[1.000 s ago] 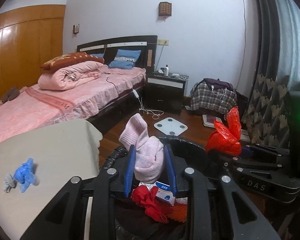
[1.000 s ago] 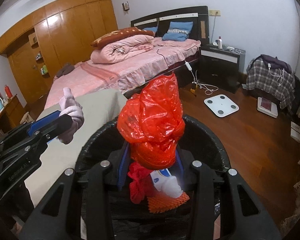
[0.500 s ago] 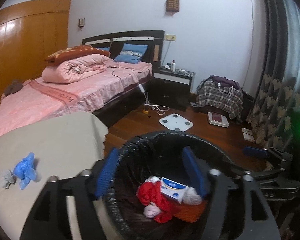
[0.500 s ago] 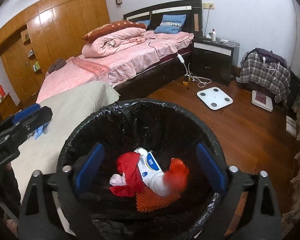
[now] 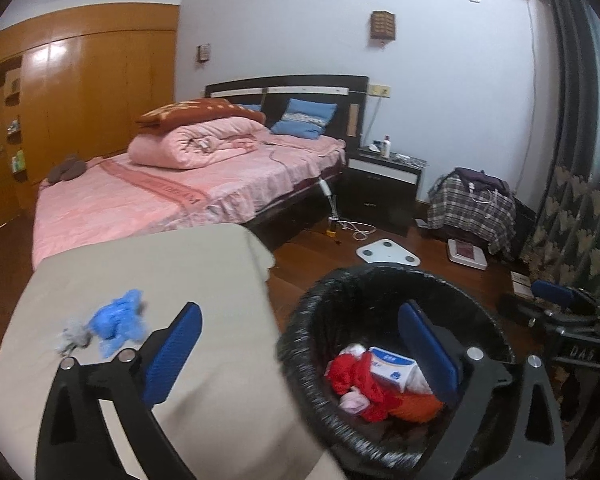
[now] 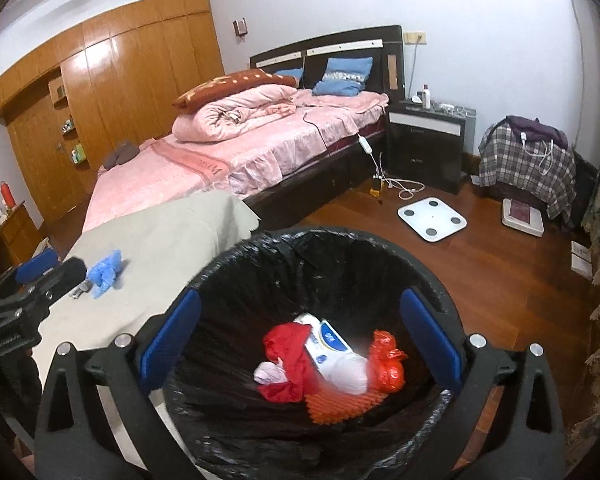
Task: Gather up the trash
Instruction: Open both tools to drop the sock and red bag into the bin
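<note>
A bin with a black liner (image 6: 300, 236) stands beside a beige-covered table (image 5: 180, 264). Inside it lie a red plastic bag (image 6: 386, 364), a pink sock (image 5: 354, 402), a red cloth (image 6: 284, 344), a white and blue packet (image 6: 328, 340) and an orange mesh piece. My right gripper (image 6: 300, 344) hangs over the bin with its jaws opening and nothing between them. My left gripper (image 5: 300, 354) straddles the bin's left rim (image 5: 300, 320) and the table edge, its jaws opening too, empty. A crumpled blue item (image 5: 120, 320) and a small grey scrap (image 5: 72, 338) lie on the table.
A pink bed (image 5: 180, 196) stands behind the table, with a dark nightstand (image 5: 384, 184) to its right. A white scale (image 6: 432, 218), cables and a plaid-covered stool (image 6: 528, 164) sit on the wooden floor. A curtain (image 5: 572, 220) hangs at the right.
Both grippers opened wide. The pink sock and the red bag dropped into the bin. The left gripper swung left toward the table.
</note>
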The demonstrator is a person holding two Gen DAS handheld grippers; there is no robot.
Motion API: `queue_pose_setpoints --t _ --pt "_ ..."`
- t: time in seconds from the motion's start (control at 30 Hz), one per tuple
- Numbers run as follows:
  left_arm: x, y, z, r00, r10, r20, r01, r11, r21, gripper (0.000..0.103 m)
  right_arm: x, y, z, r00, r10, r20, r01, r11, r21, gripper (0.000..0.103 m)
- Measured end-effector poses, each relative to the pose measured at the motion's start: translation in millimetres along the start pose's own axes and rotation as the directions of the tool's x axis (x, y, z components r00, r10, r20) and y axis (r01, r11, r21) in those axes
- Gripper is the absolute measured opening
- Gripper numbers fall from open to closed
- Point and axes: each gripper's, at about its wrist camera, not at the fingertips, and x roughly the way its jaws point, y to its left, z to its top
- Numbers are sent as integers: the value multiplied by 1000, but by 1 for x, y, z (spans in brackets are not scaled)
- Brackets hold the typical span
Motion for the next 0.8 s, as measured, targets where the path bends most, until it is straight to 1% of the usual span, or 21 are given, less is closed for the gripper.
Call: queue_pose_setpoints --t 0.17,0.37,0.47,0.53,0.6,0.8 --pt "-20 32 -8 998 56 12 -56 998 -33 97 1 29 4 999 46 0 -46 999 -12 98" --pt "-35 80 -19 989 147 13 -145 986 -76 97 15 82 8 994 112 -13 -113 991 -71 98" --pt "-37 104 -25 981 194 12 -192 977 -91 97 30 110 11 989 147 -24 -148 984 -94 98" --pt "-37 122 -28 974 228 4 -226 969 -101 97 38 124 12 987 157 -27 -159 982 -101 98" --pt "-36 136 -31 968 250 -1 -249 962 -111 97 52 142 13 985 171 -38 -174 978 -113 98" --pt "-27 185 -39 946 324 -19 -323 935 -144 97 85 181 13 979 195 -62 -202 970 -134 98"
